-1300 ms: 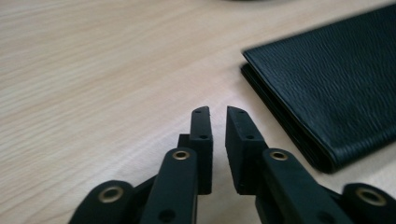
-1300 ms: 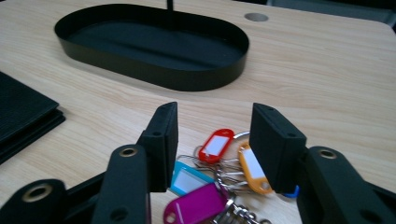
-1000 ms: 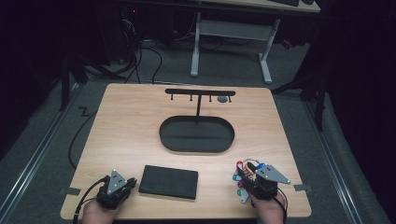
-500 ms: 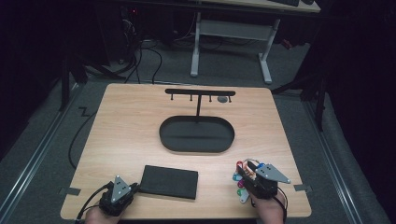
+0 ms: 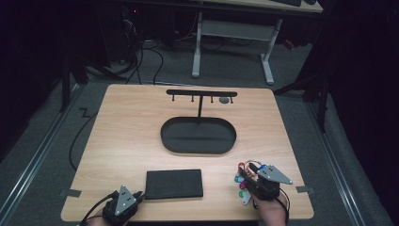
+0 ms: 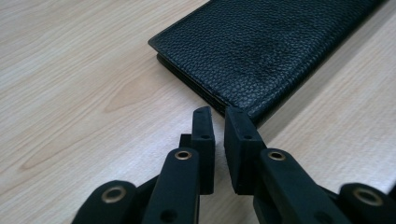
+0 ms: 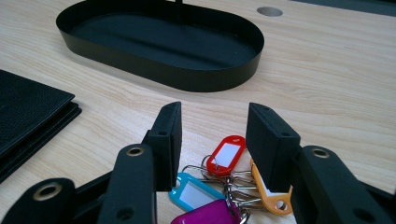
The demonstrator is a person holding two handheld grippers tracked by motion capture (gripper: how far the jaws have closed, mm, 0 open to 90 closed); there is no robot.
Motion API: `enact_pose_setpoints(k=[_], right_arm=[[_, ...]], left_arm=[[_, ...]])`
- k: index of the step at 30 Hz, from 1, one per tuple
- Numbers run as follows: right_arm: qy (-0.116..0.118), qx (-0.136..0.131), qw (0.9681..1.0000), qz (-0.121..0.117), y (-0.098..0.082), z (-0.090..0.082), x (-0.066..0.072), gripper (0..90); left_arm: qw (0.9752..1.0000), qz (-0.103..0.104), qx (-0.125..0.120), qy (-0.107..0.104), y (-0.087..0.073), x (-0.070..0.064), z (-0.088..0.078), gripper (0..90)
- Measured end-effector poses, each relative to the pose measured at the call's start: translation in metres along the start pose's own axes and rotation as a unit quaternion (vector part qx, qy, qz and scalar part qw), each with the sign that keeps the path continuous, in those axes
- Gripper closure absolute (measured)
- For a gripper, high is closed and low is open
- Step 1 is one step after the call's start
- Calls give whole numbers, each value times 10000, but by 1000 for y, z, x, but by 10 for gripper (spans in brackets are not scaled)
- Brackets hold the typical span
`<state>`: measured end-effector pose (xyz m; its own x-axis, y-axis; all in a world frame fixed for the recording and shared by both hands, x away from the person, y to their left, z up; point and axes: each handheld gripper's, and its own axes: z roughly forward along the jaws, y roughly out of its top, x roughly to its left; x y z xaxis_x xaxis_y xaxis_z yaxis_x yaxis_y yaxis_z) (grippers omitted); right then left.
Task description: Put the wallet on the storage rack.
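Right, status: judging by the layout, this is at the very start. The black wallet (image 5: 174,183) lies flat and closed on the bench (image 5: 127,132) near the front edge, well apart from the oval tray (image 5: 161,135), which holds nothing. The pegs on the hook bar (image 5: 201,92) above the tray are bare too. The key bunch (image 5: 242,181) sits at the front right of the bench, not lifted. So nothing is placed yet and both grasps and both carries are left, presumably wallet to tray and keys to a peg. Left hand-held gripper (image 6: 219,116): jaws nearly together, just a thin slit with nothing in it, tips right at the wallet's near corner; can't tell if they touch it. Right hand-held gripper (image 7: 215,121): jaws apart, hanging over the keys, red tag between them, orange tag tucked under one pad, no squeeze on anything. Wallet orientation: long axis runs left-right, parallel to the bench's front edge, and its left short end faces the left hand-held gripper. The layered edge shows on that side in the left gripper view. The key bunch has no clean axis: the tags fan out from the ring, and the spread runs roughly front-to-back in the high view.
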<state>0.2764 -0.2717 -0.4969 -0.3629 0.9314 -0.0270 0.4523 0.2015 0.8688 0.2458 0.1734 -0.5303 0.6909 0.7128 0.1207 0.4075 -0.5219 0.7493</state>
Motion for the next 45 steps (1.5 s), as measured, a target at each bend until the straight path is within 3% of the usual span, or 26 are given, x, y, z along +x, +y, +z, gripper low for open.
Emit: enact_pose_setpoints(k=[4,7,10,15,18,23,28,29,31,35,36,40,42,45], right_arm=[[12,10,10000,-1,0,0,0,564],[11,-30,10000,-25,0,-1,0,564],[19,5,10000,-13,-1,0,0,564],[-17,44,10000,-50,-2,0,0,564],[-60,47,10000,-3,-4,-3,-1,564],[-136,24,9999,91,-8,-9,-7,563],[-205,57,9997,133,-11,-12,-10,556],[-211,48,9997,131,-12,-13,-11,554],[-242,71,9996,106,-14,-16,-11,546],[-303,94,9993,183,-18,-18,-15,512],[-311,104,9992,224,-19,-18,-16,507],[-357,121,9988,314,-22,-20,-20,488],[-376,108,9987,313,-22,-22,-20,483],[-395,113,9985,354,-24,-25,-21,481]], left_arm=[[9999,77,-37,-108,1,-7,0,812],[9993,353,-26,-103,5,-15,1,798],[9991,393,-53,-156,7,-17,4,796],[9978,393,-131,-515,19,-29,16,788],[9967,561,-120,-567,24,-36,19,764],[9976,490,-150,-471,23,-28,14,723],[9985,185,-399,-327,24,-9,6,652],[9982,109,-467,-373,25,-7,6,644],[9967,155,-628,-482,28,-6,5,613],[9946,403,-719,-628,44,-7,13,567],[9937,428,-703,-762,53,-7,17,557],[9899,717,-761,-953,74,-15,28,550],[9874,808,-819,-1082,72,-20,34,545],[9862,832,-778,-1203,67,-23,36,564]])
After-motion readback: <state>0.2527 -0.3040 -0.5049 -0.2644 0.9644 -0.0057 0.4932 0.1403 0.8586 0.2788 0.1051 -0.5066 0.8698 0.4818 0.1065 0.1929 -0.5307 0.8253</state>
